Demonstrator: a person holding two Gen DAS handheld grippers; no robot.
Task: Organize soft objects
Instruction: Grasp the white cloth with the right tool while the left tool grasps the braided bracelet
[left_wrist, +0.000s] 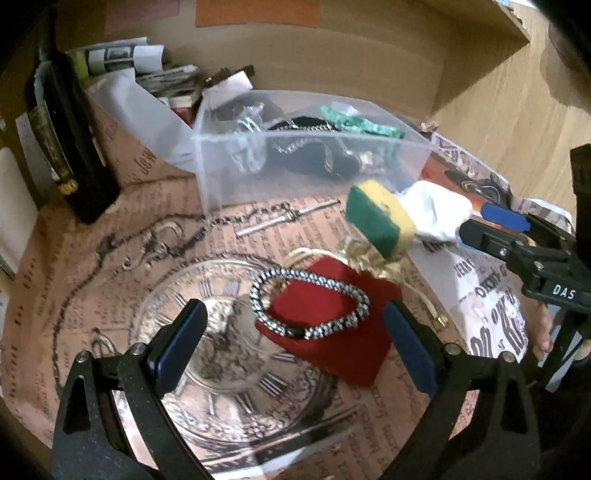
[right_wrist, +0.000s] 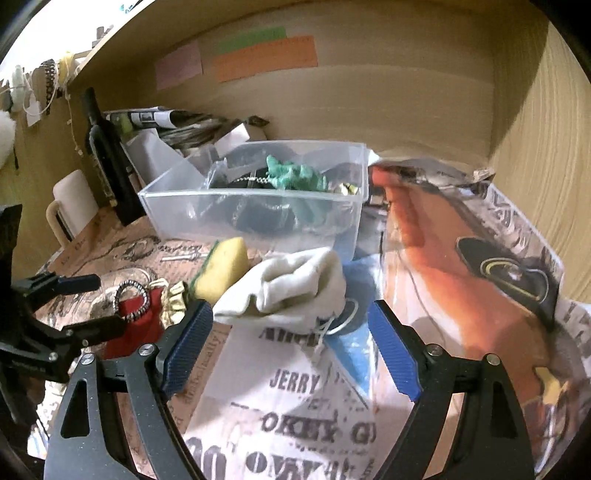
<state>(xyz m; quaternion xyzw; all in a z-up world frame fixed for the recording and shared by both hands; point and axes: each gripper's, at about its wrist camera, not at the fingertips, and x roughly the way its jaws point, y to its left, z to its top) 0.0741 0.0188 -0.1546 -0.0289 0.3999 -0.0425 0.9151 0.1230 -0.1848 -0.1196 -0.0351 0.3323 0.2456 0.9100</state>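
Left gripper (left_wrist: 295, 343) jaws wide, empty, straddling a red felt pouch (left_wrist: 328, 325) with a beaded silver-black bracelet (left_wrist: 308, 304) lying on it. Right gripper (right_wrist: 291, 347) also wide, nothing held; a crumpled white cloth bag (right_wrist: 295, 288) sits just ahead between its blue ribbed pads (right_wrist: 186, 350). Yellow-green sponge (right_wrist: 221, 269) touches the bag's left side. Clear plastic bin (right_wrist: 255, 210) behind, crowded. Printed paper covers the shelf (right_wrist: 291, 417); wooden walls close in behind and right.

The clear bin (right_wrist: 255, 206) blurs its contents (dark shapes, something green); the blue cloth (right_wrist: 351, 350) lies half buried under the white pouch (right_wrist: 291, 291)
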